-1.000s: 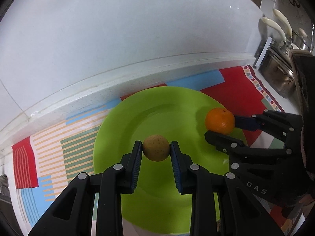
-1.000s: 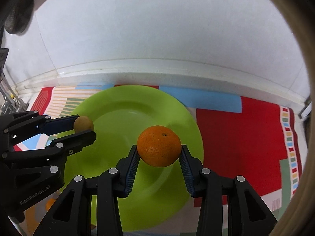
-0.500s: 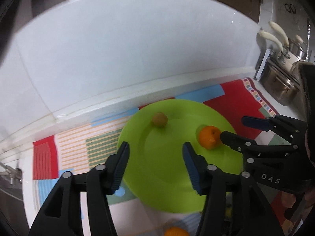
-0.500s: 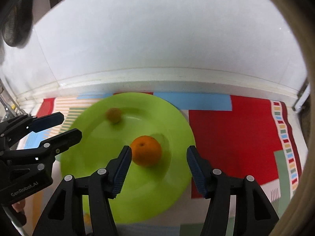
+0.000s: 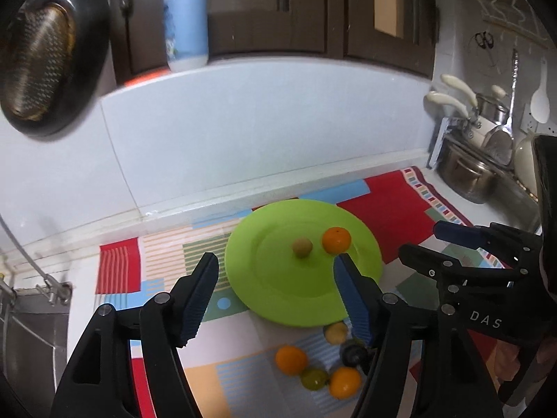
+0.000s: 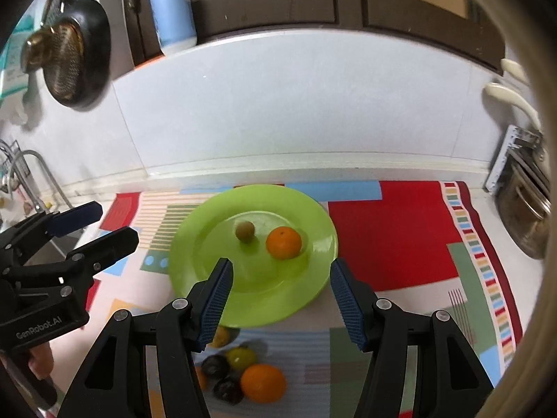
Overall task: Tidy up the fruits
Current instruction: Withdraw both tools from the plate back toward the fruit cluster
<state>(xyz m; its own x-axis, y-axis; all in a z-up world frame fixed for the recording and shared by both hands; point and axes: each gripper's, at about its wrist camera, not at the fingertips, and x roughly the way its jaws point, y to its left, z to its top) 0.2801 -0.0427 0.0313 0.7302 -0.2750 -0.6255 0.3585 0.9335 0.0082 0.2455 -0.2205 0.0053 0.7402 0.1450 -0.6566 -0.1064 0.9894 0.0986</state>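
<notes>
With both grippers, left (image 5: 275,289) & right (image 6: 280,296), spread wide & empty, drop onto near orange (image 6: 263,383), clamp its middle, carry to plate (image 6: 313,289).

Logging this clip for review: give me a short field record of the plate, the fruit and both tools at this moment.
plate: green plate on the patterned mat
on plate: one orange, one small brownish fruit, apart
off plate: loose fruit pile on the mat, near edge of plate
left tool: open, holding nothing
right tool: open, holding nothing
task state: more fruit left to move
</notes>
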